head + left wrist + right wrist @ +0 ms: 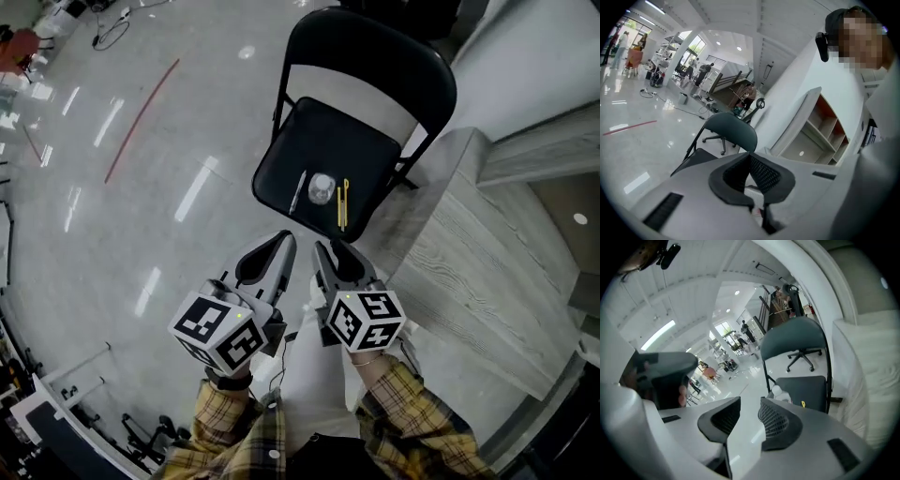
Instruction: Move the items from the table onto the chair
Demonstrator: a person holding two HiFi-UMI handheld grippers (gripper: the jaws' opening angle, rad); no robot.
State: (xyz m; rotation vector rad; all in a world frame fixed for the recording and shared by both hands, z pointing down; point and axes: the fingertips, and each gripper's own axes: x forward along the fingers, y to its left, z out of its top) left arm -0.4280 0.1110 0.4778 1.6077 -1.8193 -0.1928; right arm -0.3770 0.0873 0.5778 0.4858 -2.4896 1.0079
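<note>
the black folding chair (330,141) stands ahead of the person, with the task's things already on its seat, near the front edge: a slim grey pen-like stick (297,192) toward the left, a small clear round container (322,187) in the middle, and a thin yellow stick (343,202) toward the right

both sticks lie with their long axis running from the front edge toward the backrest, roughly in line with the way the jaws point

the left gripper (285,242) and right gripper (324,249) hang side by side over the glossy pale floor (169,141), just short of the seat's front edge and above it, so the things lie ahead of and below both

in the left gripper view the left gripper (750,158) has its jaws pressed together with nothing between them

in the right gripper view the right gripper (750,406) has its jaws a moderate way apart and empty, the clear container (780,393) showing beyond them

the pale wood-grain table (469,253) is at the person's right, its near corner beside the chair, and the part in view carries nothing, so the moving looks finished; if anything is left there, the right gripper is nearer, with only the chair's right edge close by
</note>
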